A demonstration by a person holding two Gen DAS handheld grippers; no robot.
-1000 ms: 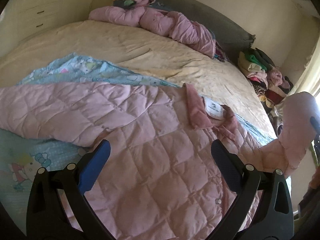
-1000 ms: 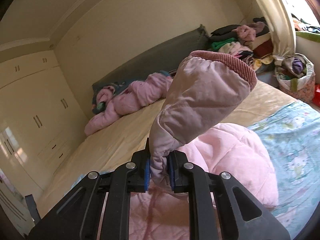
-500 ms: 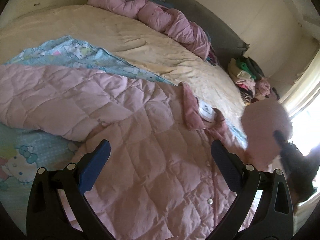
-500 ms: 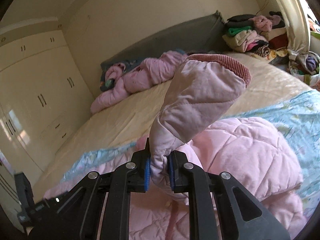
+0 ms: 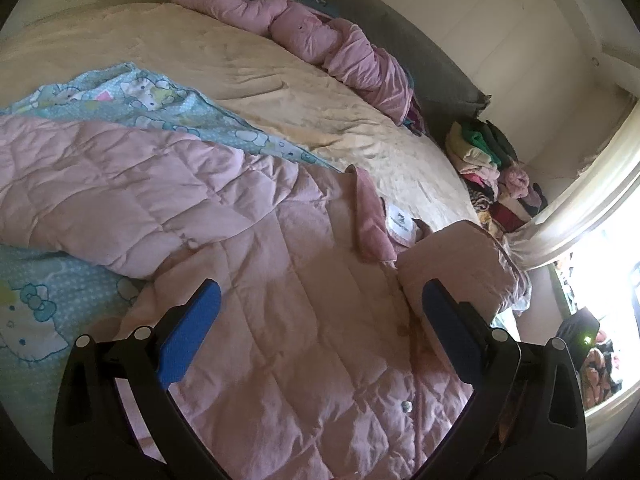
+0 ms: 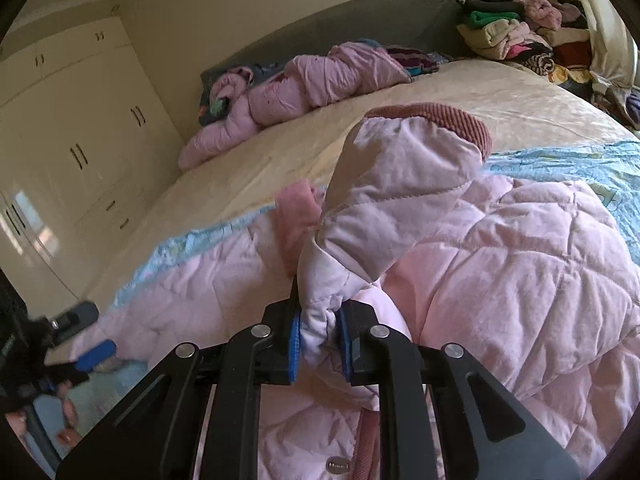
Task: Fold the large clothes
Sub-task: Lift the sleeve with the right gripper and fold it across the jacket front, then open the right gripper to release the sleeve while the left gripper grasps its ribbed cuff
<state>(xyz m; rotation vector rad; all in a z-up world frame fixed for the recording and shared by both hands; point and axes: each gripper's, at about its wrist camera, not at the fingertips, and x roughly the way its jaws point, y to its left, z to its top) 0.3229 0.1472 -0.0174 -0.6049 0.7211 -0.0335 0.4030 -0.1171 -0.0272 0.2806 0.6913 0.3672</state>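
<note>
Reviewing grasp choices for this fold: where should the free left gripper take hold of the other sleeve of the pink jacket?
Judging by its pose, the other sleeve lies flat, stretching left across the blanket. The open left gripper should probably pinch its near edge, coming from the jacket's hem side.

Matt quilted pink cloth jacket point(image 5: 280, 300) with ribbed cuff point(image 6: 444, 118); crumpled cream bedspread point(image 5: 280, 80); glossy wardrobe doors point(image 6: 60, 140).

- We see a white neck label point(image 5: 400, 222) sewn inside the collar of the pink quilted jacket point(image 5: 280, 300); it bears a small dark mark and a line of print, too small for us to read.
- We see a metal snap button point(image 6: 338, 466) on the jacket's front edge with embossed lettering that we cannot make out.
</note>
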